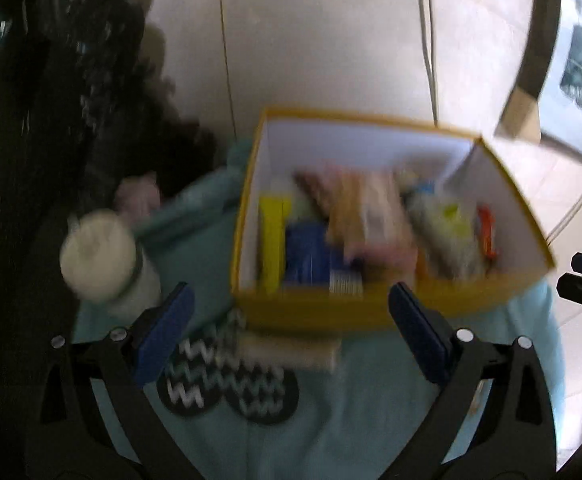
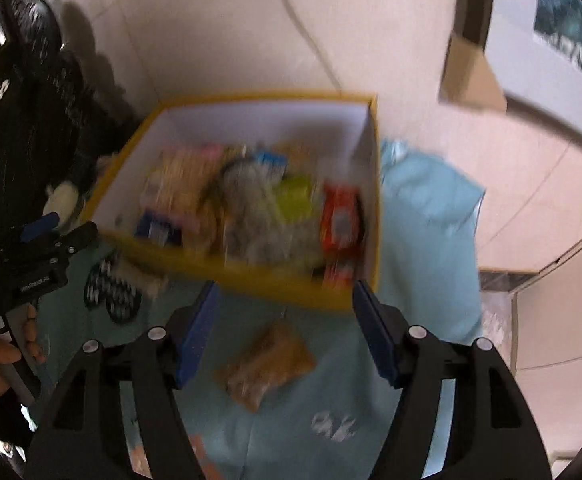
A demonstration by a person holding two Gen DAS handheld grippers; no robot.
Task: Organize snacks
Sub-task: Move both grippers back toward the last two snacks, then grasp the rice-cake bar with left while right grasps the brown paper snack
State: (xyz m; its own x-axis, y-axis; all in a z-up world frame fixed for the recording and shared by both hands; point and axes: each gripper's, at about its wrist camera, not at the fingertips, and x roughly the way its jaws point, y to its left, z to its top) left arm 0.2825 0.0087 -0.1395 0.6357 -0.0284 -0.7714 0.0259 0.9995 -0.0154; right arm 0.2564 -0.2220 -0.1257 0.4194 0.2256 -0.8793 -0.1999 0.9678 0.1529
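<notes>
A yellow box [image 1: 311, 312] with white inner walls stands on a light blue cloth and holds several snack packs. It also shows in the right wrist view [image 2: 251, 276]. My left gripper [image 1: 291, 332] is open and empty, just in front of the box's near wall, above a pale snack bar [image 1: 291, 350] lying on the cloth. My right gripper [image 2: 285, 324] is open and empty, above a brown snack packet [image 2: 267, 364] lying on the cloth in front of the box. Both views are blurred.
A white jar [image 1: 103, 264] stands left of the box. Black-and-white zigzag coasters [image 1: 227, 388] lie on the cloth [image 1: 331, 420] by the bar. A dark bag [image 1: 31, 120] sits at the left. A tiled floor lies beyond. The left gripper shows in the right wrist view [image 2: 47, 248].
</notes>
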